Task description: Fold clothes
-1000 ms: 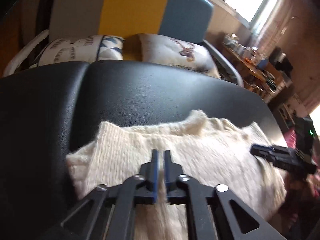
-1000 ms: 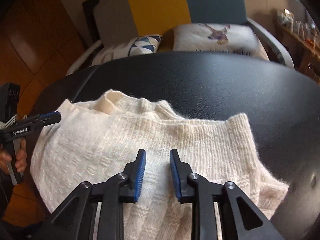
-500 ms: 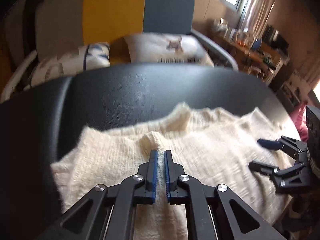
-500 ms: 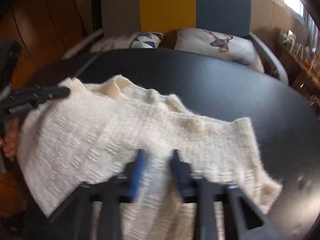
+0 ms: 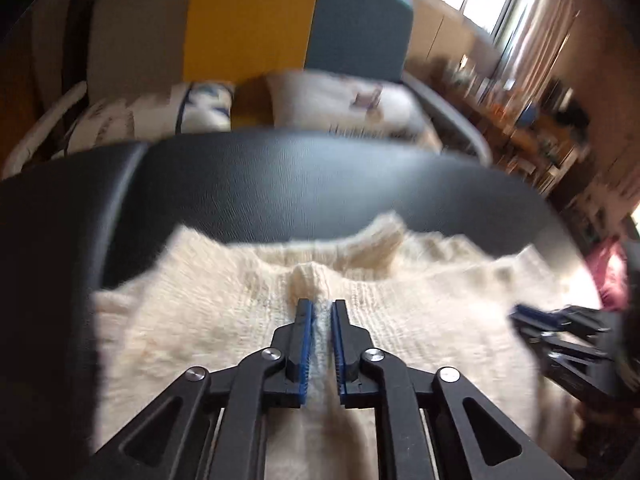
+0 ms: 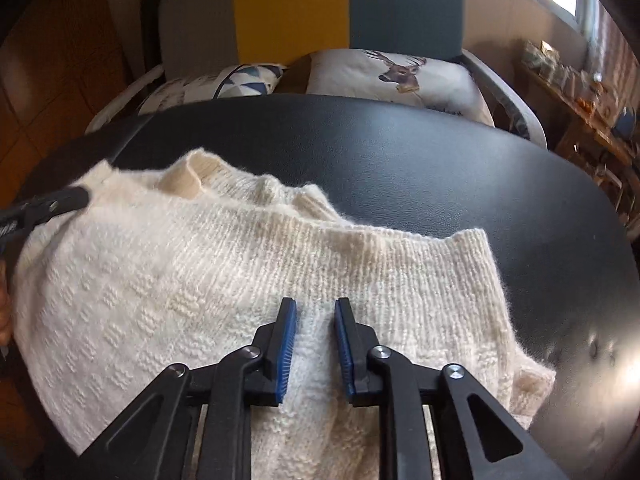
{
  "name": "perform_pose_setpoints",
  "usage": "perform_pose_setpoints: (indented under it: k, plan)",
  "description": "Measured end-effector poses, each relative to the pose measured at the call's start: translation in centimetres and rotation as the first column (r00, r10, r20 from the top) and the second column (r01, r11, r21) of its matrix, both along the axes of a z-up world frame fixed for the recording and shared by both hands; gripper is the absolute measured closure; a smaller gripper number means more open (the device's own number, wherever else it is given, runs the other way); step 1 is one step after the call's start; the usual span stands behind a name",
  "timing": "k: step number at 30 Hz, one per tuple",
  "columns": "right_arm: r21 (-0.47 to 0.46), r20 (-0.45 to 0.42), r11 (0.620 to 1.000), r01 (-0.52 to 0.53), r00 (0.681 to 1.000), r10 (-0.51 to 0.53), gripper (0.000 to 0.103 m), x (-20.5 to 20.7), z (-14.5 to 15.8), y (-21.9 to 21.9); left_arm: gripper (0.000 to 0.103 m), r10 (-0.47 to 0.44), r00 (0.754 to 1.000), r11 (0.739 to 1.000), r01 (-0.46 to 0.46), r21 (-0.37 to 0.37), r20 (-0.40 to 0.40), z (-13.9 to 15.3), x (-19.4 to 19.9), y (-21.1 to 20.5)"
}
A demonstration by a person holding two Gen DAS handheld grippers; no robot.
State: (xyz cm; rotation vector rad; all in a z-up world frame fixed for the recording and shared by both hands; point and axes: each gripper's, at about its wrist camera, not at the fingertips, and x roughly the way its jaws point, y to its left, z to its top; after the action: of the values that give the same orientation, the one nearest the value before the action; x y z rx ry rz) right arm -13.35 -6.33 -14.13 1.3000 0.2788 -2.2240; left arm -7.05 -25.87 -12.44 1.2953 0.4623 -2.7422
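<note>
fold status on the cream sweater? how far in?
Early. Done: the cream sweater lies on the black table, its top edge already doubled over toward the collar. In hand: the left gripper is pinched on a ridge of knit; the right gripper has its fingers apart around a fold, not clamped. Left: the sweater is wide and rumpled, so the tidy folds remain.

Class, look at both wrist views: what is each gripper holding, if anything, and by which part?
The left gripper pinches a raised ridge of the cream sweater. The right gripper holds nothing; its jaws are parted.
</note>
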Motion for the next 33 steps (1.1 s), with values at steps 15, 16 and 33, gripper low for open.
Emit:
perform_pose_setpoints:
  k: [15,16,33]
  plan:
    - [-0.155,0.083,0.983,-0.103,0.990,0.116,0.075,1.5,4.3,2.6,0.083,0.146,0.985,0.986,-0.138,-0.096,0.093,-1.6,7.6,-4.8]
    - [-0.200,0.091,0.972,-0.121,0.986,0.142,0.075,2.2,5.2,4.6,0.083,0.164,0.983,0.983,-0.155,-0.099,0.085,-1.1,7.7,-4.7]
    - [-0.622,0.368,0.782,-0.025,0.873,0.320,0.071,5.3,-1.3,21.2,0.074,-0.433,0.901,0.901,0.433,0.011,-0.006,3.1,2.3,18.2]
